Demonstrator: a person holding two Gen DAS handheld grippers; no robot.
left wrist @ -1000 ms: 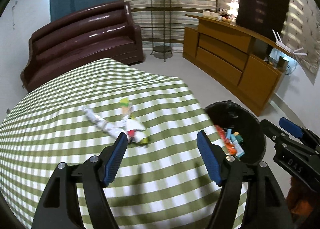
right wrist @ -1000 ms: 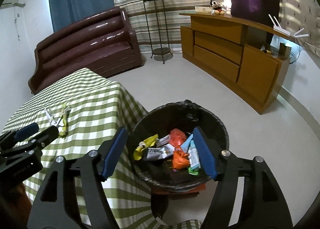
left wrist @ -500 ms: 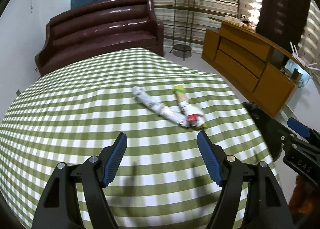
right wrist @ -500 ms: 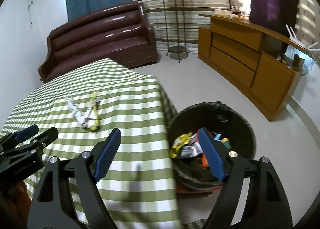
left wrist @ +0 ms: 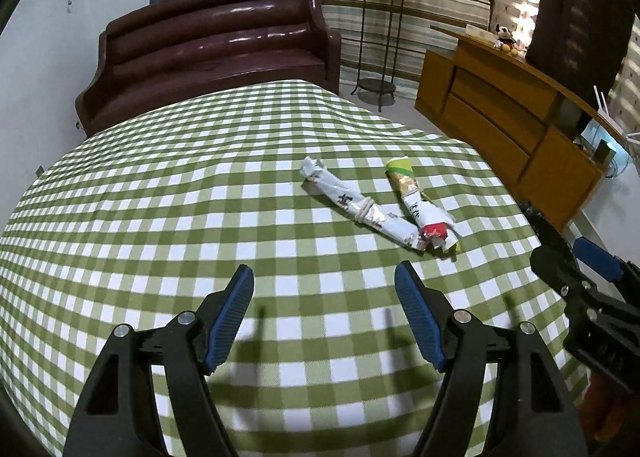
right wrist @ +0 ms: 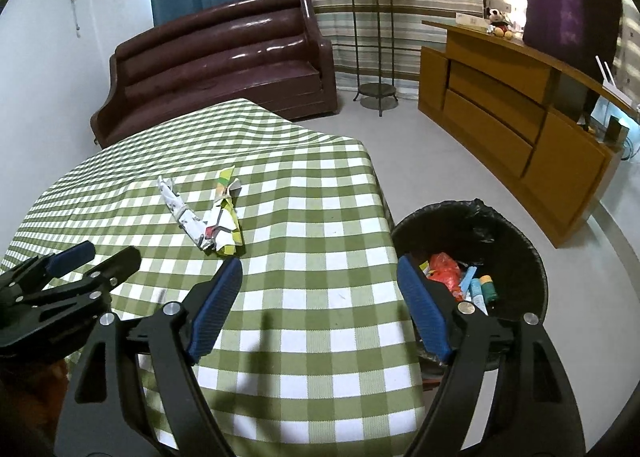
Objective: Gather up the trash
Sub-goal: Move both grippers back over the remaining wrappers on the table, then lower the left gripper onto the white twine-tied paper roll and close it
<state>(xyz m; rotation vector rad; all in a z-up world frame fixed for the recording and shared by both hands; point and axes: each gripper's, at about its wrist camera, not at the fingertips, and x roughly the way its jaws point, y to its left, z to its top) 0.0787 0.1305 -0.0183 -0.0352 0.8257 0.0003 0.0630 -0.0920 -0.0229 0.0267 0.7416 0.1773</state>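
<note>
Two twisted wrappers lie touching in a V on the green checked tablecloth [left wrist: 160,217]: a white one [left wrist: 352,205] and a yellow-green one with a red end [left wrist: 420,205]. They also show in the right wrist view, the white one [right wrist: 182,213] and the yellow-green one [right wrist: 226,217]. My left gripper [left wrist: 324,297] is open and empty, above the cloth short of the wrappers. My right gripper [right wrist: 320,289] is open and empty over the table's right edge, beside the black trash bin [right wrist: 516,257], which holds several wrappers.
A brown sofa [left wrist: 208,53] stands behind the table. A wooden sideboard [right wrist: 520,105] lines the right wall. A plant stand [right wrist: 374,37] is at the back. The right gripper shows at the right of the left wrist view [left wrist: 580,289]. Grey floor surrounds the bin.
Both grippers have swung left, away from the bin and towards the table. The wrappers now sit nearer the centre of both views. Both stay open.
</note>
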